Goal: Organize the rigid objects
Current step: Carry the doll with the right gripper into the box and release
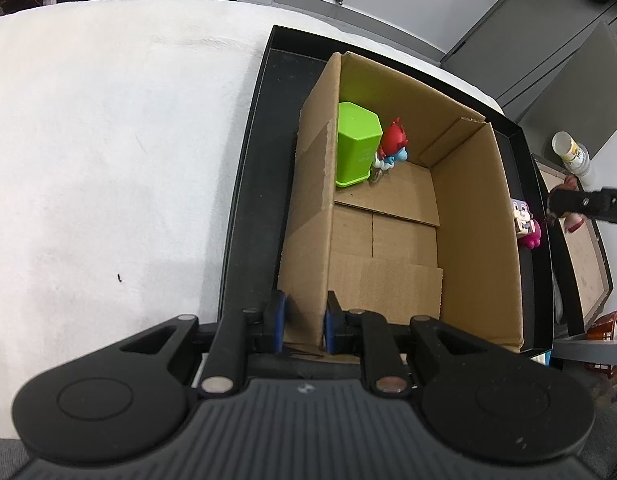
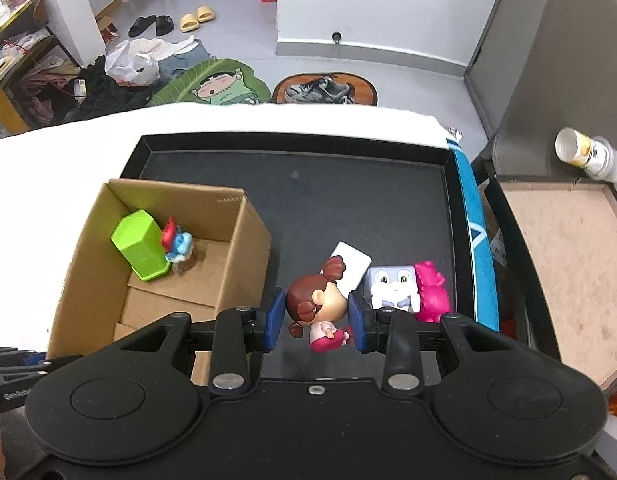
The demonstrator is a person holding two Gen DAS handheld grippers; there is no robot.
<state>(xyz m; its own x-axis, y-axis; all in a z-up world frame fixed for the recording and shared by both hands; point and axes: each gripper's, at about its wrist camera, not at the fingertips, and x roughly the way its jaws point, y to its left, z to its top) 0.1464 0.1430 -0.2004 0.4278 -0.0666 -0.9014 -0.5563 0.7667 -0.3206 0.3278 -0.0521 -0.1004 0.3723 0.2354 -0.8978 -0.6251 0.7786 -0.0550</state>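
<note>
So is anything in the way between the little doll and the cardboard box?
Only the cardboard box's own right wall, which the doll must clear. The right tool holds the doll over the black tray, beside the box. The box's near floor is bare.

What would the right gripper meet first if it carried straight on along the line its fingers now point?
Probably the bare floor of the black tray; the right gripper, holding the doll figure, points down at it. Depth is unclear.
</note>
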